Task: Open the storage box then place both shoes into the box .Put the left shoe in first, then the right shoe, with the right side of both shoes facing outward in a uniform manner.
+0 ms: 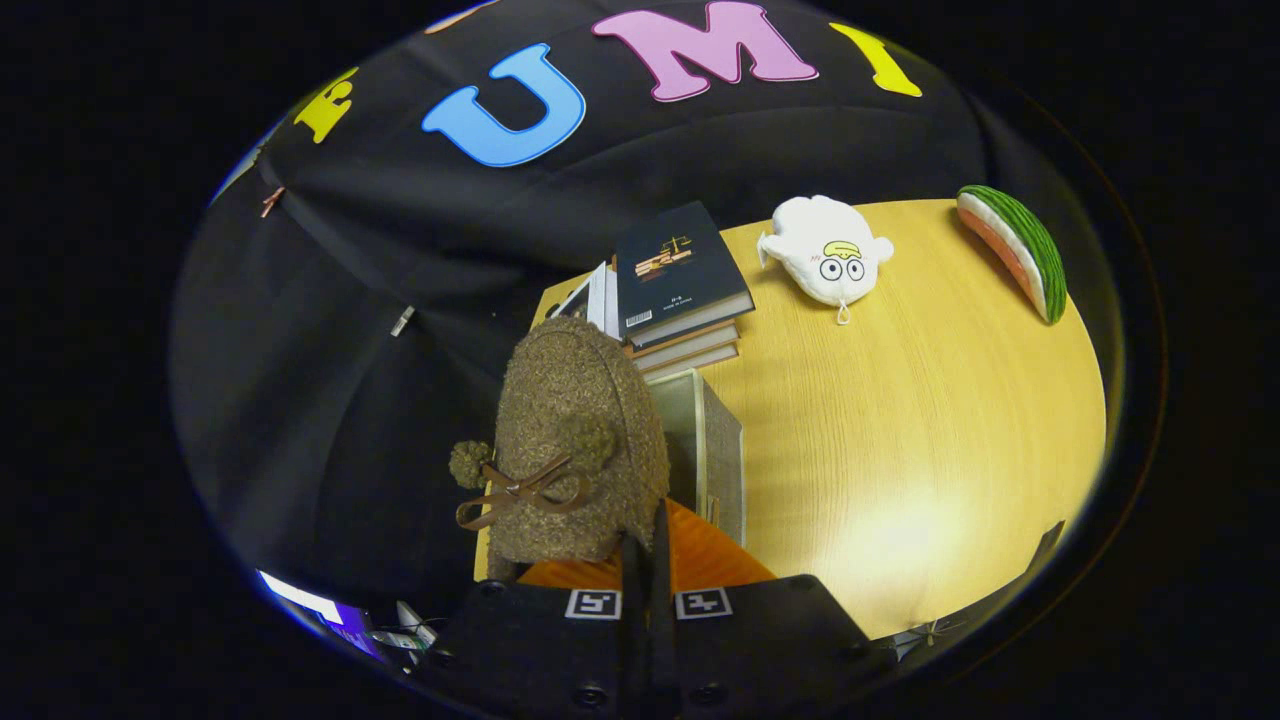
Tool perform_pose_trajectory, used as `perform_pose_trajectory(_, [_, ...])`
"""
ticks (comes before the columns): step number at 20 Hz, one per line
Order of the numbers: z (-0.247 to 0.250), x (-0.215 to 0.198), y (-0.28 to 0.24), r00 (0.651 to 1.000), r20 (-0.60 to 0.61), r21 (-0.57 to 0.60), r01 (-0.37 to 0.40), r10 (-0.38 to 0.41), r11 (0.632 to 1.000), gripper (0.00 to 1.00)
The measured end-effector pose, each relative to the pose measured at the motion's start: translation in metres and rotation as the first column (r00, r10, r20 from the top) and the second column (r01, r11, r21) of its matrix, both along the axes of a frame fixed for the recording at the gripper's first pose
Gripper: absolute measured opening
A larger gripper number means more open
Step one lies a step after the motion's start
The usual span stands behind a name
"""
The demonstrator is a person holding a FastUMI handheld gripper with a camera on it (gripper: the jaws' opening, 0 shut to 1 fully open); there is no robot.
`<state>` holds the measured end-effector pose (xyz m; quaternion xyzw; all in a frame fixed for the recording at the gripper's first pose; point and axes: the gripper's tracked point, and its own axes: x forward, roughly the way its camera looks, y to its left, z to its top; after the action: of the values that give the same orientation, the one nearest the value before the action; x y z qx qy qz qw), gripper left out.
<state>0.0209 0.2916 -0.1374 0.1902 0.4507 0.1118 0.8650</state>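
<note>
So I've got my fingers (648,560) pinched narrow on the back rim of the fuzzy brown shoe (580,440), bow and pompoms facing up at me. It's hanging right at the counter's (900,420) left edge, just beside the storage box (712,440), which sits in front of the book stack (680,290). My plan: keep the grip firm, don't let the toe swing, check which side faces outward, then lower it straight into the box.

Warm light from above, bright glare patch on the table (930,520) near the tongs (648,560), strong fisheye bending, sharp centre, dim surroundings.
</note>
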Motion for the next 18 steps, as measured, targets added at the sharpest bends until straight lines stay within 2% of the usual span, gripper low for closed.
perform_pose_trajectory(3, [-0.017, 0.004, 0.007, 0.999, -0.026, -0.023, 0.021, -0.022, 0.999, 0.05])
perform_pose_trajectory(8, [-0.034, 0.007, 0.015, 0.999, -0.040, -0.057, 0.010, -0.012, 0.998, 0.05])
perform_pose_trajectory(9, [-0.039, 0.002, 0.018, 0.999, -0.053, -0.052, 0.009, -0.012, 0.999, 0.08])
perform_pose_trajectory(12, [-0.030, -0.004, 0.022, 0.999, -0.045, -0.031, -0.029, 0.028, 0.999, 0.89])
perform_pose_trajectory(13, [-0.019, -0.006, 0.029, 0.999, -0.015, -0.004, -0.039, 0.039, 0.999, 0.91])
perform_pose_trajectory(14, [-0.008, -0.010, 0.032, 0.999, 0.009, 0.015, -0.051, 0.051, 0.999, 1.00])
perform_pose_trajectory(18, [0.041, -0.013, 0.021, 0.986, 0.130, 0.039, -0.106, 0.100, 0.994, 0.98])
